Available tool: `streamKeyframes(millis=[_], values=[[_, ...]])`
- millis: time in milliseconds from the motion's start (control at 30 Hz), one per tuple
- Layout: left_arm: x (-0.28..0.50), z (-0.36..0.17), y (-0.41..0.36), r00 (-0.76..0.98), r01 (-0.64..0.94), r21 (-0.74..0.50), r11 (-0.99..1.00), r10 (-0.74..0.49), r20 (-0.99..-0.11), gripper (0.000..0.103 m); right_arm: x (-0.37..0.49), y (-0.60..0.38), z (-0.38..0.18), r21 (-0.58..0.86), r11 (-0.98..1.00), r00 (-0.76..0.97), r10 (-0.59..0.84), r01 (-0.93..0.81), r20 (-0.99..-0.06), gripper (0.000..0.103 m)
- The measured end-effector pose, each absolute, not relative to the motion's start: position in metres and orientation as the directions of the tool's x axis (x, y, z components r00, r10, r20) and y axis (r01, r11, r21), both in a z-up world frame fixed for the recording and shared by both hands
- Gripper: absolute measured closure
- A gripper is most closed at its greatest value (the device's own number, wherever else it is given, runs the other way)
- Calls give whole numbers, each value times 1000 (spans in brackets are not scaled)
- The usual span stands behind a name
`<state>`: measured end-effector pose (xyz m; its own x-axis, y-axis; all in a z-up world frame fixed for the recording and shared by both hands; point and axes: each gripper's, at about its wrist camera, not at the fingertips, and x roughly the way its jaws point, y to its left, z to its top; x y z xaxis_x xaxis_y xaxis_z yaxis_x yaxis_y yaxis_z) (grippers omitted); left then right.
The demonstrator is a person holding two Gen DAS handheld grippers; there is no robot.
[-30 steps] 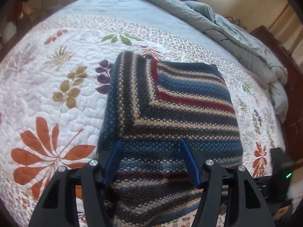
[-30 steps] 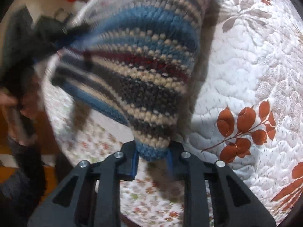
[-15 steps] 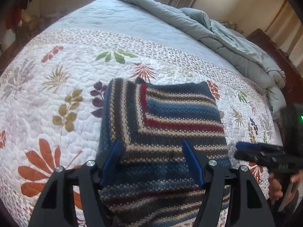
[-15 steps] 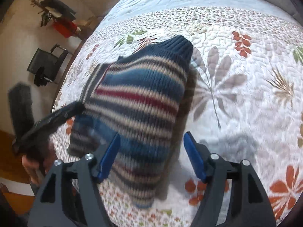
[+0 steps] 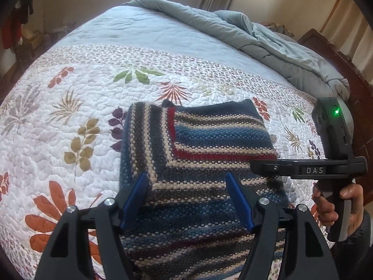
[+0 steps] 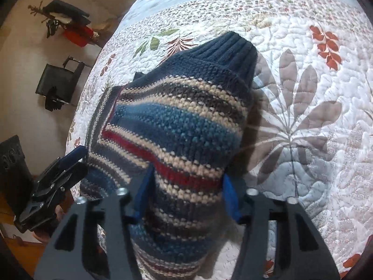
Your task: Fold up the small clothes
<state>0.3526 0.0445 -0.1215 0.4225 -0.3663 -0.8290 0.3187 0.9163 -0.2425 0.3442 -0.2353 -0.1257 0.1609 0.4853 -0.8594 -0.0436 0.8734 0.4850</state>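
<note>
Sweater (image 5: 198,154), striped and knitted, lies folded on the bed's quilt (image 5: 70,107), one sleeve laid across the body to square the bundle. Left tongs (image 5: 186,200) hover spread and opening above its near edge, gripping nothing. Right tongs (image 6: 184,196) straddle the sleeve, closing, probably to take the next fold.

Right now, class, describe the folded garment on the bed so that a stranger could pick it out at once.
Start at the bed, where a white floral quilt covers the near half and a grey duvet is bunched at the far side. On the quilt lies a folded sweater. It is the only knitted thing there, striped blue, cream, grey and red, with a ribbed navy cuff.
</note>
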Motion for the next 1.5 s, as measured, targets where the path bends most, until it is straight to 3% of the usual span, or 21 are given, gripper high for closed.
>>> streamKeyframes(millis=[133,433,767,900,1067,1133,1300,1500], values=[[353,-122,46,424,320,-243,916,-368,-828,28,335,-237,-120,466,884,182,464,-38,-867,65],[362,-144,62,399,259,-217,941,-309,-863,26,328,-242,-127,461,887,198,452,-2,-870,64],[405,-179,109,186,151,-495,856,-516,-836,24,331,-239,-126,457,889,192,454,-28,-870,61],[415,-202,114,99,100,-604,791,-612,-785,19,332,-239,-127,464,885,191,462,-33,-866,59],[418,-224,101,13,105,-643,759,-647,-762,12,332,-242,-128,486,873,187,486,-45,-854,54],[416,-223,98,12,116,-636,763,-641,-767,13,330,-246,-127,507,861,181,506,-44,-843,50],[408,-213,92,10,168,-598,784,-608,-794,35,316,-255,-123,538,841,162,538,-48,-827,44],[410,-219,98,3,135,-633,762,-639,-769,38,295,-253,-123,543,837,133,547,-69,-827,33]])
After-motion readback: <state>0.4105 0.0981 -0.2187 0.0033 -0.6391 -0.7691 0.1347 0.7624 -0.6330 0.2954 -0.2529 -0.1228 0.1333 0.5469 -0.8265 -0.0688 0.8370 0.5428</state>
